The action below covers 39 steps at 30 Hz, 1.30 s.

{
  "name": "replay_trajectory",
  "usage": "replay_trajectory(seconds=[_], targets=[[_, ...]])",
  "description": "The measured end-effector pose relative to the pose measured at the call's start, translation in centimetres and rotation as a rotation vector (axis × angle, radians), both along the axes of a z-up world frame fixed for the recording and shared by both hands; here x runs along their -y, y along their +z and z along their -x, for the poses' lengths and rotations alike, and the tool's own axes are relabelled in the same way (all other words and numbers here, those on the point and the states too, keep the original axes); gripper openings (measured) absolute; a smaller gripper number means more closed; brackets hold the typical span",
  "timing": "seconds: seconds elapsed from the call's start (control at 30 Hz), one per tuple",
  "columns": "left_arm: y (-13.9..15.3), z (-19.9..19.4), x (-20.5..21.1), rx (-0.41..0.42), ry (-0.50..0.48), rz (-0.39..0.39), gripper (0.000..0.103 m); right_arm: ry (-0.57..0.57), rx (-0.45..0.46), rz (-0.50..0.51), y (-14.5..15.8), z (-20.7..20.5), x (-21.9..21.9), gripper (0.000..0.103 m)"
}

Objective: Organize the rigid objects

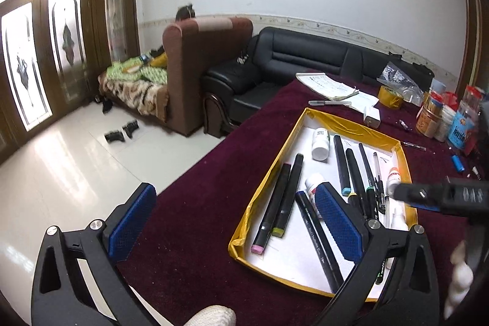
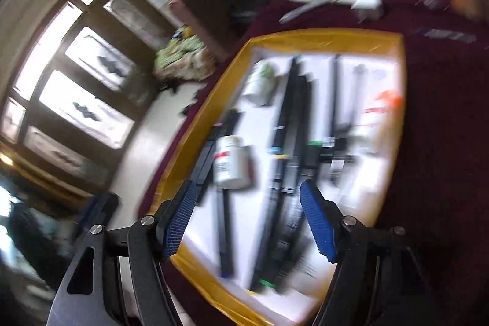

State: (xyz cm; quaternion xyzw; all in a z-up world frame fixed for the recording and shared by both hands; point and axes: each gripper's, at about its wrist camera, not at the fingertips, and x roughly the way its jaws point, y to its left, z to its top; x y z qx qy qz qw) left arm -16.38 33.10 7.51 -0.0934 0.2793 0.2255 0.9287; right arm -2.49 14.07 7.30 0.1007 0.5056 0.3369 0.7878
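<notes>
On the dark red worktop (image 1: 195,228), seen from the left wrist view, lies a shallow tray (image 1: 339,119) with yellow taped walls and a white floor. Two thick black markers (image 1: 279,203) lie side by side at the tray's left part, one with a pink end and one with a yellow-green end. A white bottle (image 1: 320,144) lies near the far wall, and a row of slimmer pens (image 1: 356,173) lies to its right. The left tongs (image 1: 235,222) are wide apart and hold nothing; one blue pad is over the bare worktop and the other is over the tray. The right tongs (image 1: 440,194) enter from the right edge above the tray, blurred. Beyond the tray are a paper pad (image 1: 330,86), a roll of yellow tape (image 1: 391,97) and several jars (image 1: 431,118). A black sofa (image 1: 293,63) and a brown armchair (image 1: 198,72) stand behind the worktop.

From the right wrist view, which is strongly blurred, the same tray (image 2: 397,100) fills the middle. A white bottle with a red label (image 2: 232,164) lies between black markers (image 2: 284,142). The right tongs (image 2: 250,219) are open to a middle width above the tray, and nothing is between the pads. The pads touch no object, as far as the blur lets me see.
</notes>
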Motion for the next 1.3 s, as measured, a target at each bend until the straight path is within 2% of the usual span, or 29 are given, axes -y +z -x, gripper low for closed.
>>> replay_trajectory(seconds=[0.1, 0.23, 0.43, 0.63, 0.87, 1.3], targets=[[0.4, -0.4, 1.4, -0.006, 0.008, -0.051, 0.103, -0.081, 0.125, 0.085, 1.4, 2.6, 2.5, 0.066], [0.4, -1.3, 3.6, -0.035, -0.008, -0.094, 0.103, -0.145, 0.209, 0.138, 1.3, 5.3, 6.4, 0.066], [0.2, -2.5, 7.3, -0.093, -0.061, -0.084, 0.103, -0.15, 0.324, 0.278, 0.2, 7.4, 7.5, 0.066], [0.7, -2.6, 9.9, -0.106, -0.096, -0.104, 0.103, -0.164, 0.425, 0.344, 0.1, 9.0, 8.1, 0.066], [0.9, -2.8, 11.8, -0.121, -0.141, -0.109, 0.103, -0.179, 0.472, 0.404, -0.4, 9.3, 7.9, 0.066], [0.0, -3.0, 11.1, -0.152, -0.172, -0.013, 0.103, -0.125, 0.565, 0.507, -1.0, 10.7, 5.6, 0.066]])
